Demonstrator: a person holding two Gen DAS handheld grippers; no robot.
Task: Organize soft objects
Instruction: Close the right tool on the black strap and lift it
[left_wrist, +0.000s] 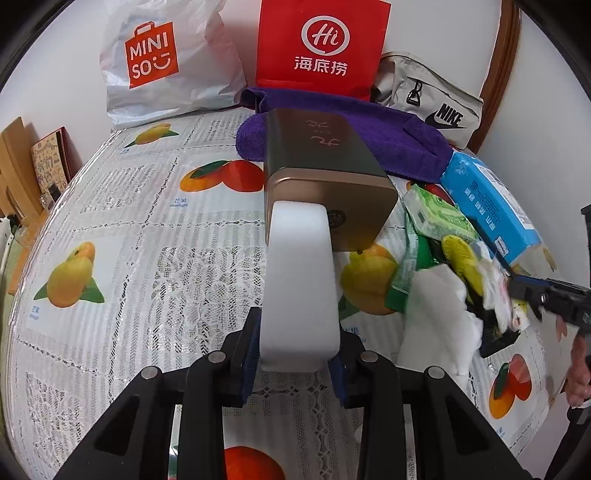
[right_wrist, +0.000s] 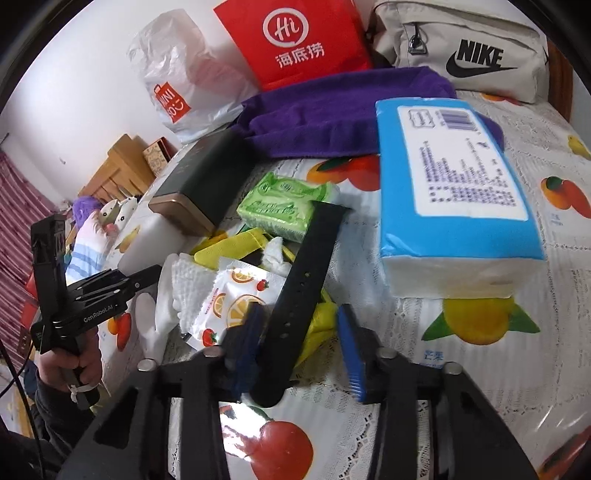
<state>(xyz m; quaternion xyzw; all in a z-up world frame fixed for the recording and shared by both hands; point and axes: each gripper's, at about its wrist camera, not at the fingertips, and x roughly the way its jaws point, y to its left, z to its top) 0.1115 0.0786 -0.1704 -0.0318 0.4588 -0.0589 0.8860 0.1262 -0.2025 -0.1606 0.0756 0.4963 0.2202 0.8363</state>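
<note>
My left gripper (left_wrist: 295, 354) is shut on a long white foam block (left_wrist: 301, 280); the block's far end touches a gold tin box (left_wrist: 325, 177). My right gripper (right_wrist: 299, 332) is open; a black strap (right_wrist: 303, 288) lies between its fingers, over a fruit-print wet-wipe packet (right_wrist: 236, 295), white tissues (right_wrist: 177, 280) and yellow cloth (right_wrist: 321, 325). A green tissue pack (right_wrist: 284, 206), a blue tissue pack (right_wrist: 454, 177) and a purple towel (right_wrist: 332, 110) lie beyond. The right gripper also shows in the left wrist view (left_wrist: 517, 291) at the pile's edge.
A white Miniso bag (left_wrist: 166, 62), a red paper bag (left_wrist: 321, 44) and a beige Nike bag (left_wrist: 428, 99) stand at the back against the wall. The table (left_wrist: 129, 221) has a fruit-print lace cover. Wooden furniture (left_wrist: 18, 166) stands at the left.
</note>
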